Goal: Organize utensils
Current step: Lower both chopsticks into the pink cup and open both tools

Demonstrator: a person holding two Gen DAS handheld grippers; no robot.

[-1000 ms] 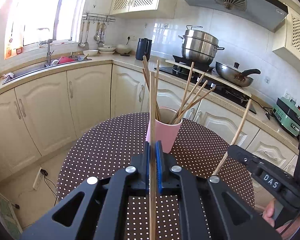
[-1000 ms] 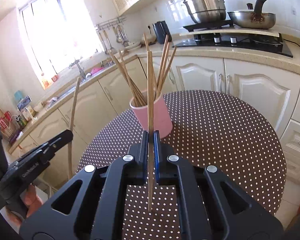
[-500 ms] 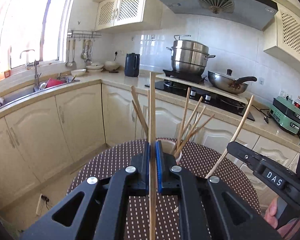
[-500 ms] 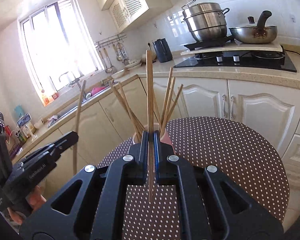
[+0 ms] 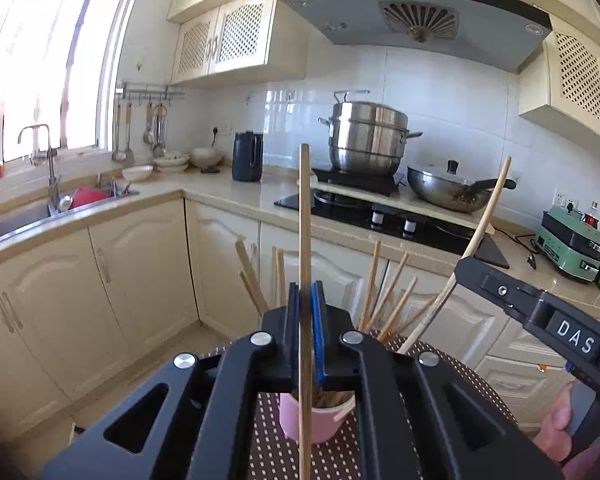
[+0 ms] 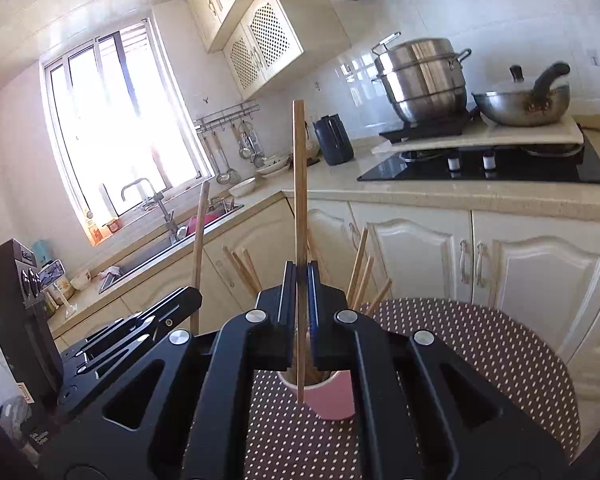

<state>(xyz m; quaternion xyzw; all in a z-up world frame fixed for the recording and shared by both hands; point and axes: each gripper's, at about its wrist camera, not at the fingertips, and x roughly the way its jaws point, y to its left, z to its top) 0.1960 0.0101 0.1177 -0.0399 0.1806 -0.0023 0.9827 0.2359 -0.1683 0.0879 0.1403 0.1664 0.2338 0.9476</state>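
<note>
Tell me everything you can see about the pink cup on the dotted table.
The pink cup is a small, plain, round cup without a visible handle; its material looks like plastic or ceramic, I cannot tell which. It stands upright on the brown table with white dots. Several wooden chopsticks stand inside it and lean outward in different directions. Both grippers' black bodies hide most of it, so only its rim and lower side show. No gripper touches it.
</note>
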